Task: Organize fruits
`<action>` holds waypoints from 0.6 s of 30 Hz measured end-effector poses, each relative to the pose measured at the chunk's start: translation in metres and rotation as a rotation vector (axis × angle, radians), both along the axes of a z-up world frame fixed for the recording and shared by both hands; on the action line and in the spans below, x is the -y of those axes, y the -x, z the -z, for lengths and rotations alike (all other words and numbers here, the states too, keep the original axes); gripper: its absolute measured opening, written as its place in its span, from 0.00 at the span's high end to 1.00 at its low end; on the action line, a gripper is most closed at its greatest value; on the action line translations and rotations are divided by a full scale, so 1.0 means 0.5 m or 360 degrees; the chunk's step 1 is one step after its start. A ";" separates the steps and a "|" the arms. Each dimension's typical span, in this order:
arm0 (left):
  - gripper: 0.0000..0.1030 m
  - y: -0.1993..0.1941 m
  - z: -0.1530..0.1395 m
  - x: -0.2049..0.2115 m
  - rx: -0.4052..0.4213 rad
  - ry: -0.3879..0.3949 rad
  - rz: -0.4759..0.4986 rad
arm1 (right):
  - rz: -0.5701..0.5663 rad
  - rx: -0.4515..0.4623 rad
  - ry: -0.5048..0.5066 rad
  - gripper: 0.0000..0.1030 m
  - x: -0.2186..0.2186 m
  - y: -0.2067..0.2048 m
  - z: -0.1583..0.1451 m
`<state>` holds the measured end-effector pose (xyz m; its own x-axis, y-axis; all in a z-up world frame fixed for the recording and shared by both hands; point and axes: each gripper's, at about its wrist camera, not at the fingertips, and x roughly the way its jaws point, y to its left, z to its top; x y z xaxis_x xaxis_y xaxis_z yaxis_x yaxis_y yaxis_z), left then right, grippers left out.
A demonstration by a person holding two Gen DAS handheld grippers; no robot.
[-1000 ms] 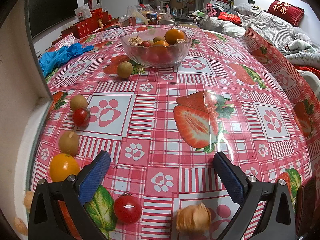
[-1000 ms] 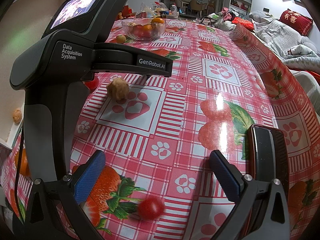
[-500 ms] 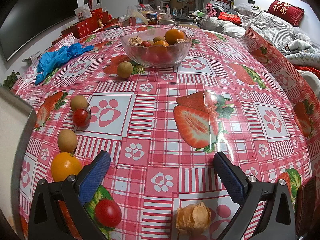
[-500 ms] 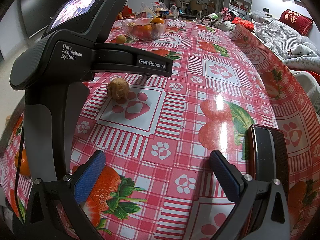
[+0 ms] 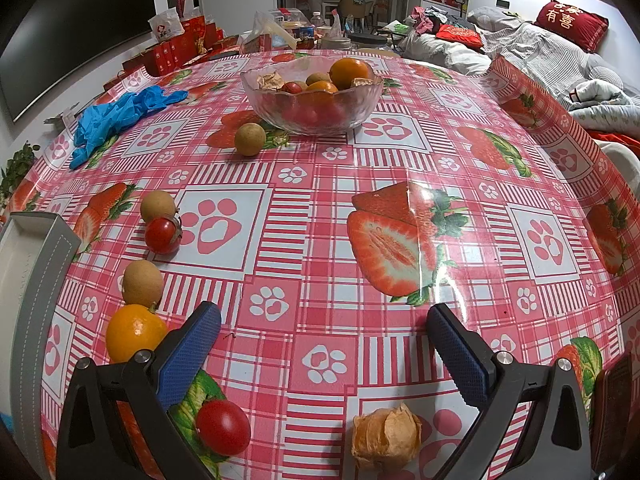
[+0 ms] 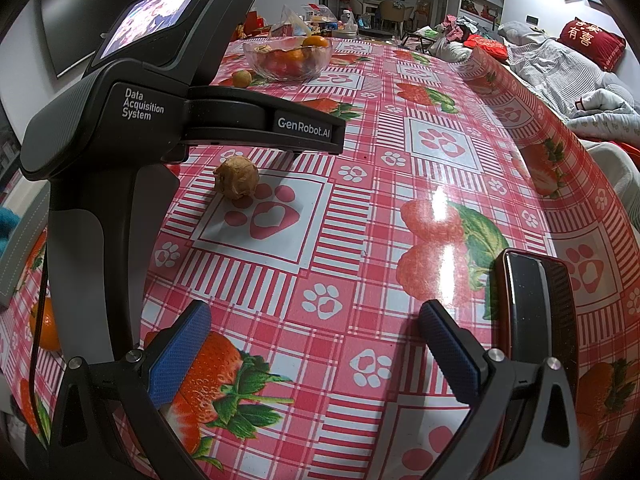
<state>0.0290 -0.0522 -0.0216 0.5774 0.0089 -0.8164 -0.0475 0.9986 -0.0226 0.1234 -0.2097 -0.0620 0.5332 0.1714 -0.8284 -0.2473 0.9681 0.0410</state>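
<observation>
A glass bowl (image 5: 256, 98) at the far side of the table holds oranges, tomatoes and husked fruit. Loose on the cloth lie a longan (image 5: 249, 139) by the bowl, then a longan (image 5: 157, 206), a cherry tomato (image 5: 162, 235), another longan (image 5: 142, 283) and an orange (image 5: 134, 334) down the left side. My left gripper (image 5: 320, 328) is open above the cloth, with a cherry tomato (image 5: 223, 427) and a husked physalis (image 5: 386, 438) just below its fingers. My right gripper (image 6: 316, 320) is open and holds nothing; the physalis (image 6: 237, 178) lies ahead of it, under the left gripper's body (image 6: 100, 160).
Blue gloves (image 5: 116, 114) lie far left on the table (image 5: 320, 208). A white box edge (image 5: 28, 280) stands at the left rim. A dark phone (image 6: 536, 320) lies by my right gripper's right finger. Boxes and bags crowd the far edge behind the bowl.
The near cherry tomato rolled left, out of the right wrist view and toward the left finger. The white box at the left drew back from the view. Both grippers stayed open and still.
</observation>
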 end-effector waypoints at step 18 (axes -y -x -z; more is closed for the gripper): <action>0.00 0.000 0.000 0.000 0.0000 0.0001 0.0000 | -0.0002 0.0002 -0.0004 0.00 0.000 -0.001 0.001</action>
<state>0.0290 -0.0522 -0.0214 0.5775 0.0087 -0.8163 -0.0474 0.9986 -0.0230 0.1239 -0.2099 -0.0623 0.5338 0.1742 -0.8275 -0.2488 0.9676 0.0431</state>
